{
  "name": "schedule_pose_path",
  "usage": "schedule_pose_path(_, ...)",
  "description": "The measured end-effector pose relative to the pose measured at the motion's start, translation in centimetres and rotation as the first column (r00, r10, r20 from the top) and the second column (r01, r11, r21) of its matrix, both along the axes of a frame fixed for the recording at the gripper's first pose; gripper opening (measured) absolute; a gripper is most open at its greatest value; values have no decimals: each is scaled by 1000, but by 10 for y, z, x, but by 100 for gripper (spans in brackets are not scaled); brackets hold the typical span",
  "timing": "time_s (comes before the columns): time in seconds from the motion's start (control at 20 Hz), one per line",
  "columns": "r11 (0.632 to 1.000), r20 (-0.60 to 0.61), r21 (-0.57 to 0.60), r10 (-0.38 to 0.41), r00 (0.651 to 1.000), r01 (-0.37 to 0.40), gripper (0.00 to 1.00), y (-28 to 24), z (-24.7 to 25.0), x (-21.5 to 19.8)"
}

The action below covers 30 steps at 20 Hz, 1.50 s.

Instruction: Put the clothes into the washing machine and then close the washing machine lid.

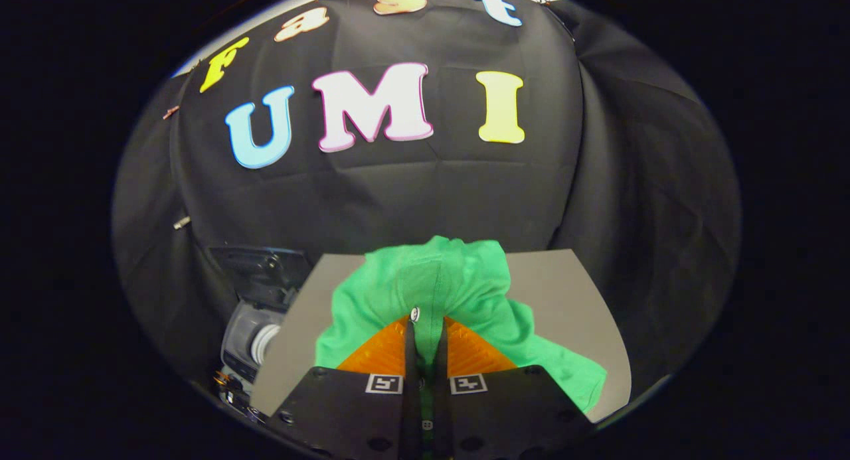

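Now our claw [425,327] is clamped on the green shirt [458,281] over the counter [571,294]. We should lift it clear, then swing left to the washing machine [255,307].

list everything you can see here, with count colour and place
green shirt: 1, green, with a white button, bunched on the grey board, a fold of it pinched between the fingers
grey board: 1, grey, flat under the shirt, ahead of the fingers
washing machine: 1, grey and white, lid raised, beside and below the board
black cloth wall: 1, black, behind everything
gripper: 1, fingers closed on the shirt's fold
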<state>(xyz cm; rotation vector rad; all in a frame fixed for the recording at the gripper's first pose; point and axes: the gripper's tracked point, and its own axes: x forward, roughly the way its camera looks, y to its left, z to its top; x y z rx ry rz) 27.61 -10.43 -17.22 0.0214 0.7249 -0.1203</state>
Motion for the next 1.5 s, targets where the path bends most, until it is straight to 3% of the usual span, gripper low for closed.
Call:
schedule_pose_path(0.3,996,237,3,85,968,-88,11,48,115,-9)
schedule_pose_path(0.6,985,367,-8,164,916,-173,11,103,183,-12)
schedule_pose_path(1.05,918,467,34,335,818,-396,11,237,203,-5)
schedule_pose_path(1.5,813,426,137,468,775,-566,11,352,140,9)
